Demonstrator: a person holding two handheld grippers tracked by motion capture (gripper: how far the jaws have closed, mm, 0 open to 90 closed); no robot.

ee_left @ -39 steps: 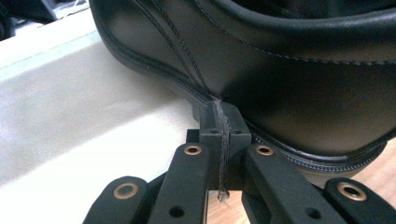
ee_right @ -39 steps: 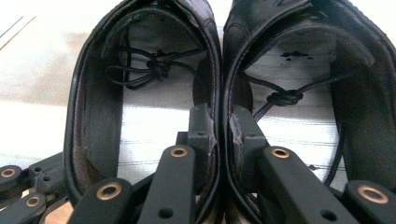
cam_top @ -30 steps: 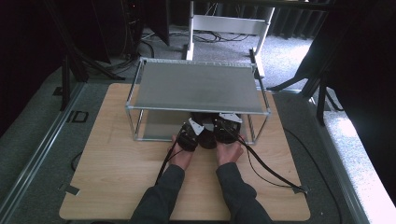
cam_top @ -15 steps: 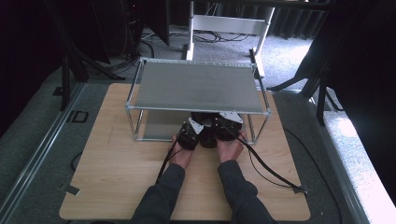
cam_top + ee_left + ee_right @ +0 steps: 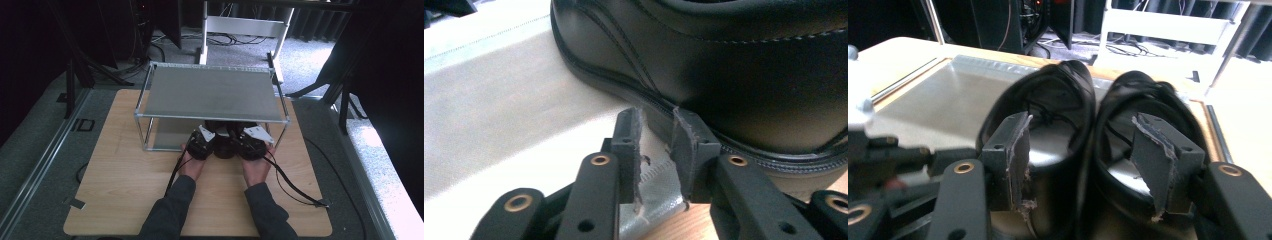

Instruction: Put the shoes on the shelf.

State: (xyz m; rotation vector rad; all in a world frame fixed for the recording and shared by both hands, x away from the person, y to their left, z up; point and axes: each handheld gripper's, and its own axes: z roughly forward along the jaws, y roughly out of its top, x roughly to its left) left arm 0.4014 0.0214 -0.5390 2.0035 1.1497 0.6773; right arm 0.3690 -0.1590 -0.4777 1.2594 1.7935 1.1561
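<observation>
Right gripper view: right gripper (image 5: 1083, 160) spread wide around both shoes' (image 5: 1088, 130) adjoining heel walls, left gripper (image 5: 658, 150) nearly closed, empty; shoes not yet lifted off lower shelf (image 5: 167, 137)

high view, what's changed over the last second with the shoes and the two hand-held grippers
Very little. Both hands and the pair of black shoes sit at the front edge of the metal rack much as before; any shift is too slight to call. The right hand-held gripper is spread, one jaw inside each shoe. The left hand-held gripper sits slightly open by a shoe's sole. Nothing was let go.
</observation>
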